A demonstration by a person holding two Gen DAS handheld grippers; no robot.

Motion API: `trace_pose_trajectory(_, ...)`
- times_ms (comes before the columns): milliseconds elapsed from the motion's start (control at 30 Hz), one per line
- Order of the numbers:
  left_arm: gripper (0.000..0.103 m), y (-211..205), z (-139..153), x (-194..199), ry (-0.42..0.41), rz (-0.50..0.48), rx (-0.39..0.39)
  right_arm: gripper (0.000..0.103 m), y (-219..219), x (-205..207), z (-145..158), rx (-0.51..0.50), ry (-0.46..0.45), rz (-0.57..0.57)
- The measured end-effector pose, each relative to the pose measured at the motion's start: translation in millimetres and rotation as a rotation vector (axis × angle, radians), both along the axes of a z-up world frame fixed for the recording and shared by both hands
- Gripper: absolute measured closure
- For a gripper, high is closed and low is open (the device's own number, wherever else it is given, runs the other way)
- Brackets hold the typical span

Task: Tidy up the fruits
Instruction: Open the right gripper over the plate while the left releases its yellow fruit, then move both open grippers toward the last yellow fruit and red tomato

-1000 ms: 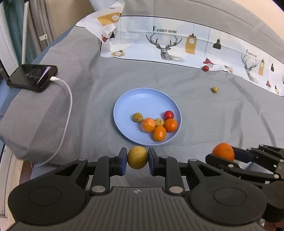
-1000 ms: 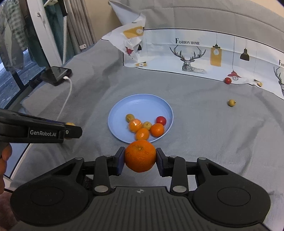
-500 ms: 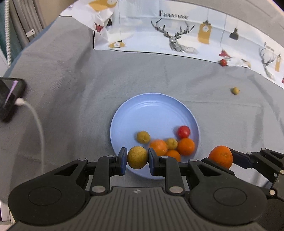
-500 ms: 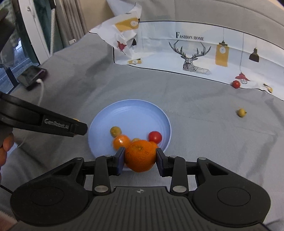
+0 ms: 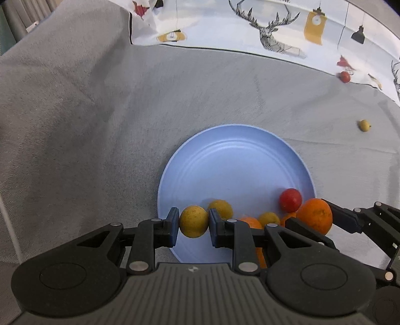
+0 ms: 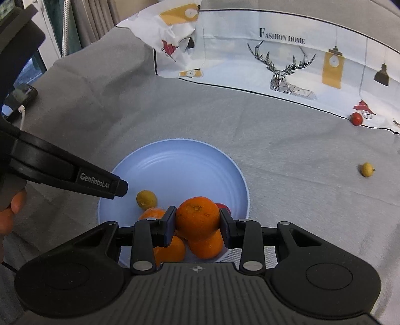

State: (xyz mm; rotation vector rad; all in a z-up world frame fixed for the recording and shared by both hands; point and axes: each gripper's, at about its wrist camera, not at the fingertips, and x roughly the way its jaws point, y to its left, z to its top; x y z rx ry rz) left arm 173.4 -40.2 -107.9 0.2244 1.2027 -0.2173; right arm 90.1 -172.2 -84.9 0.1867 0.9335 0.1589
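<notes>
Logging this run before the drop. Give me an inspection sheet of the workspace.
Surface: grey cloth, creased.
Job's things: blue plate holding small fruits; red fruit and yellow fruit loose on the cloth.
Clutter: printed deer cloth at the back.
Grippers: left gripper shut on a yellow-green fruit; right gripper shut on an orange; both over the plate.
Cables: white cable plugged into a phone.
Surroundings: curtains.

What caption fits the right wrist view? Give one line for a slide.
Right claw holds an orange over the blue plate of fruit, left claw alongside.
</notes>
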Motion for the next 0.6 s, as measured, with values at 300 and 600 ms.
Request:
trace_pose_trajectory(300, 0.000, 3, 24, -23, -0.046, -0.023, 0.002, 0.014, 6, -15, 17, -0.064, -0.043, 0.069)
trace_pose_trajectory(600, 0.000, 18, 51, -81, -0.020, -0.009, 0.004, 0.008, 7, -72, 48, -0.022, -0.010, 0.014)
